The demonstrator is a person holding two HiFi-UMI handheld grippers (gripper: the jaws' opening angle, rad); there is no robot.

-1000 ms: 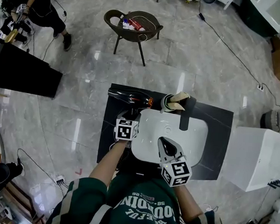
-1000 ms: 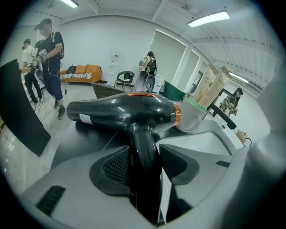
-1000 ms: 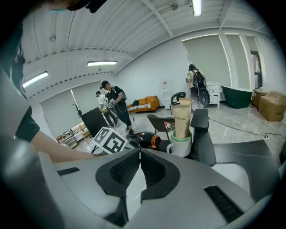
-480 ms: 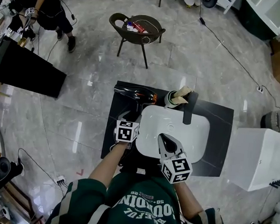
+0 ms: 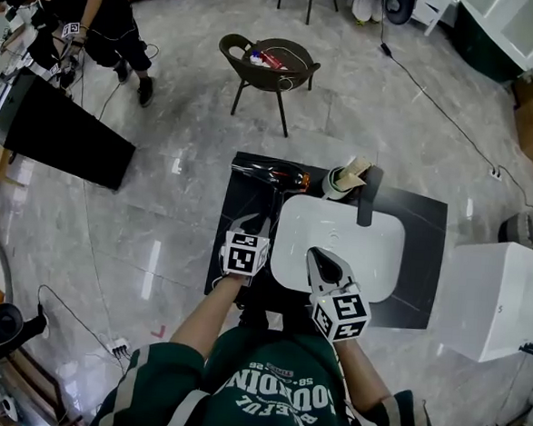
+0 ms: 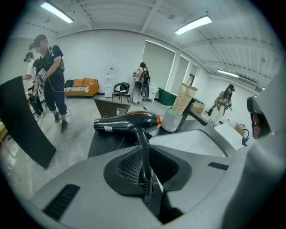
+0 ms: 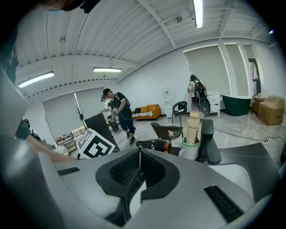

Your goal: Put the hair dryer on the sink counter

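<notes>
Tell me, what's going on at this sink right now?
A person stands at the sink counter with a claw in each hand. The hair dryer lies on the dark counter, left of the white basin. The left claw is closing on its handle, which sits between the jaws. The right claw is shut and empty over the basin's near edge. A cup stands beside the faucet, untouched.
</notes>
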